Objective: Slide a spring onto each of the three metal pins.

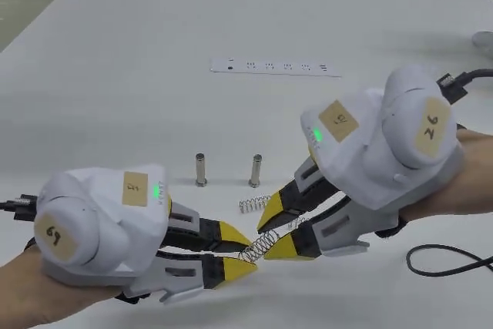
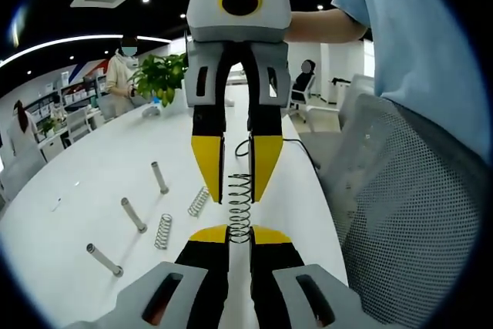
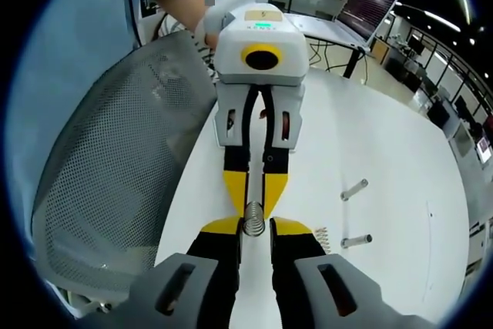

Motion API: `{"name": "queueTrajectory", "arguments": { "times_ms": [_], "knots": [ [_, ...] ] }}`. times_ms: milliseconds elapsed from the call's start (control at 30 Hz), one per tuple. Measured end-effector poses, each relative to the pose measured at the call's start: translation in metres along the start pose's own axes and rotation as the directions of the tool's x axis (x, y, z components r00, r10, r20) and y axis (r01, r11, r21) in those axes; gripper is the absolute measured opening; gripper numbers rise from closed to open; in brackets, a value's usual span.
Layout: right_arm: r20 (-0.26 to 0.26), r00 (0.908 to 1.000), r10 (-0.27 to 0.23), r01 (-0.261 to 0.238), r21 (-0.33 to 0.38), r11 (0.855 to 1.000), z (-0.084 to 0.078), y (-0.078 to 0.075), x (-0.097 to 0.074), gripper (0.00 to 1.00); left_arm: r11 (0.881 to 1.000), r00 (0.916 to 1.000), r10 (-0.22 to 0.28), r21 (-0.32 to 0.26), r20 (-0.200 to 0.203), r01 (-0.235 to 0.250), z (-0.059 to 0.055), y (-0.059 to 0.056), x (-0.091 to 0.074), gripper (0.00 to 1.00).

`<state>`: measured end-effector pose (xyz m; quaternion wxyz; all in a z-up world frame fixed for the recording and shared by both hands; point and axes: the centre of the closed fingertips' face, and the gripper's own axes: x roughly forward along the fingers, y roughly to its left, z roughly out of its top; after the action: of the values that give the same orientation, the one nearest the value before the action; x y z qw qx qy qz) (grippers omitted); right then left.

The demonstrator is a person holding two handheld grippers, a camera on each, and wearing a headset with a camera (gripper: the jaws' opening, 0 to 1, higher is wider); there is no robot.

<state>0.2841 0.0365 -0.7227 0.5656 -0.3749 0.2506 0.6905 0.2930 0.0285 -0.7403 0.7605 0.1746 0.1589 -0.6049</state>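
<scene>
Currently the left gripper [image 1: 248, 253] is closed narrowly on one end of a spring [image 1: 256, 247], whose other end sits between the parted jaws of the right gripper [image 1: 264, 241]. At twelve o'clock a loose spring [image 1: 253, 204] lies on the desk [image 1: 115, 75]. Beyond it, the pins [image 1: 201, 169] stand bare, so seemingly none is fitted yet and all three are left.

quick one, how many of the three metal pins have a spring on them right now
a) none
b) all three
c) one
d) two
a) none: in the left gripper view the three pins stand bare on the table, two springs lie loose beside them, and a third spring is held off the table in the left claw.
</scene>
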Motion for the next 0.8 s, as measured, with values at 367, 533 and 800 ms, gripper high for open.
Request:
{"name": "queueTrajectory", "arguments": {
  "times_ms": [367, 533, 800],
  "knots": [
    [0.001, 1.0, 0.004, -0.004, -0.005, 1.0, 0.0007, 0.0015, 0.0032, 0.09, 1.0, 1.0, -0.002, -0.003, 0.002, 0.002, 0.0016, -0.0008, 0.0006, 0.02],
    [0.008, 1.0, 0.005, -0.005, -0.007, 1.0, 0.0019, 0.0022, 0.0034, 0.08, 1.0, 1.0, -0.004, -0.005, 0.0, 0.004, 0.0015, -0.0014, 0.0007, 0.02],
    [0.015, 0.9999, 0.003, -0.003, 0.014, 1.0, 0.0014, 0.0015, 0.0036, 0.08, 1.0, 1.0, -0.006, -0.007, -0.003, 0.006, 0.0012, -0.0015, 0.0005, 0.02]
  ]
}}
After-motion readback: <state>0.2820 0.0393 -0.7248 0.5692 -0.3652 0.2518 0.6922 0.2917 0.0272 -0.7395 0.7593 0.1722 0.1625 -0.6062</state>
